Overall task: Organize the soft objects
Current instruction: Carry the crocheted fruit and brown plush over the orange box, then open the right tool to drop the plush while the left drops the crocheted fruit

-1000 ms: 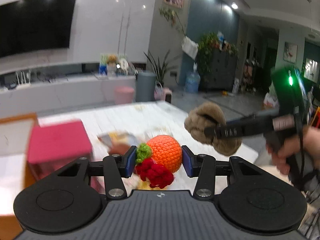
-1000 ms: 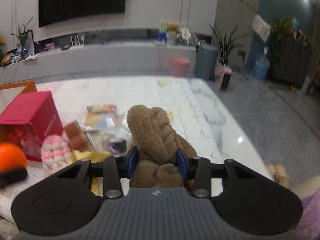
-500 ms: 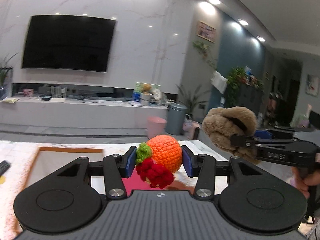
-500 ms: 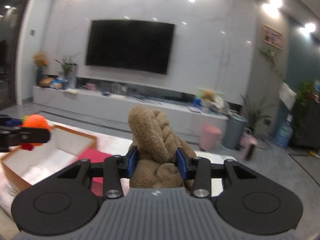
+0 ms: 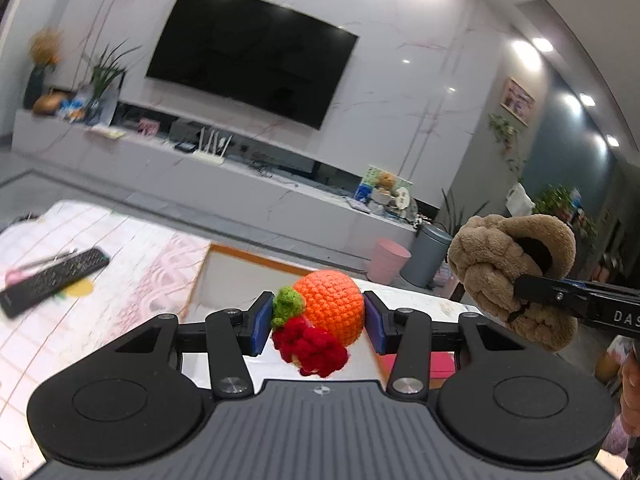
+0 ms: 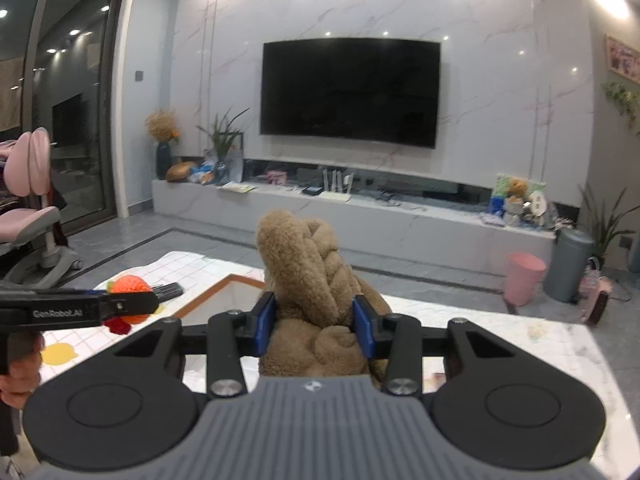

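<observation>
My left gripper point(image 5: 316, 326) is shut on an orange crocheted toy point(image 5: 330, 310) with a green leaf and red tuft, held in the air above the near edge of a wood-rimmed white box point(image 5: 244, 280). My right gripper point(image 6: 314, 328) is shut on a brown plush toy point(image 6: 308, 280) with a braided top. In the left wrist view the plush point(image 5: 508, 272) hangs at the right, beside the orange toy. In the right wrist view the left gripper point(image 6: 124, 306) comes in from the left with the orange toy point(image 6: 130, 285), and the box point(image 6: 228, 300) lies just beyond the plush.
A black remote control point(image 5: 52, 280) lies on the white patterned table point(image 5: 120, 252) left of the box. A pink item point(image 5: 436, 362) shows under the left gripper. Beyond the table stand a pink bin point(image 6: 524, 278), a grey bin point(image 6: 568, 264) and a low TV bench point(image 6: 360, 216).
Both grippers have swung left and risen with their toys. The pink box and loose items have dropped out of sight, and the wood-rimmed box and remote have come into view.
</observation>
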Available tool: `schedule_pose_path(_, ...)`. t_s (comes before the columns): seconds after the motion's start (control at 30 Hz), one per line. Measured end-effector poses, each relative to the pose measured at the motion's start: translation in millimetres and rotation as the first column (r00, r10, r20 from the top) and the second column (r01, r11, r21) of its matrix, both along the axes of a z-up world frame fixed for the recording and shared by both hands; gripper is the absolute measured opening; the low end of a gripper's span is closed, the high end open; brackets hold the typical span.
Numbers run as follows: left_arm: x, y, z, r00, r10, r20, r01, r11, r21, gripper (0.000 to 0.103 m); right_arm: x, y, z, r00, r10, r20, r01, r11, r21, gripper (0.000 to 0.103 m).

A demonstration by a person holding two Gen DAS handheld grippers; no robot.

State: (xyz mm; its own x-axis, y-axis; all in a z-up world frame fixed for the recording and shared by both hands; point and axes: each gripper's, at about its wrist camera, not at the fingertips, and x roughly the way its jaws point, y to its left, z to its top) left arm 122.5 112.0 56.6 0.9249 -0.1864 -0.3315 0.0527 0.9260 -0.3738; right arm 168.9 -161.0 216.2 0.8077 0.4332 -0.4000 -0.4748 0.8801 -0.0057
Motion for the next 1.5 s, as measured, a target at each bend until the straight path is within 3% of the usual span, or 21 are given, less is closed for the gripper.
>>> schedule_pose_path(0.3,13.4,44.1,-24.9,0.999,0.011,-0.051,-0.012,0.999,-0.035,0.054,37.2,59.9,-27.1,0.995,0.061,-0.079,-0.06,0.998,0.014,0.041)
schedule_pose_path(0.5,24.3,55.5,-38.1,0.995,0.015,-0.094,-0.022,0.997,-0.073,0.053,78.8,101.2,-57.9,0.974,0.091,-0.206,-0.083,0.995,0.046,0.041)
schedule_pose_path(0.7,29.1,57.7,-48.2,0.992,-0.009,-0.123,-0.002,0.996,-0.092,0.053,103.8,132.5,-94.6,0.941,0.1,-0.322,-0.1,0.995,0.017,0.041)
schedule_pose_path(0.9,31.6,46.4,-51.9,0.983,-0.06,-0.172,0.056,0.998,-0.025,0.053,102.0,128.2,-123.5,0.91,0.091,-0.405,-0.11,0.994,-0.023,0.041)
schedule_pose_path(1.13,28.2,29.7,-52.3,0.978,-0.087,-0.19,0.097,0.994,0.043,0.054,87.0,122.7,-134.1,0.927,0.096,-0.362,-0.199,0.946,-0.258,0.04)
schedule_pose_path(1.33,25.5,27.7,-52.4,0.975,-0.087,-0.206,0.097,0.994,0.042,0.053,82.6,127.0,-136.8,0.896,0.13,-0.424,-0.287,0.899,-0.33,0.038)
schedule_pose_path(1.43,22.5,29.2,-49.6,0.976,-0.084,-0.201,0.093,0.995,0.034,0.053,85.5,131.5,-143.5,0.89,0.113,-0.441,-0.287,0.891,-0.351,0.036)
schedule_pose_path(1.5,20.9,30.7,-46.9,0.978,-0.084,-0.192,0.091,0.995,0.028,0.053,87.5,130.9,-142.5,0.883,0.089,-0.461,-0.261,0.91,-0.324,0.036)
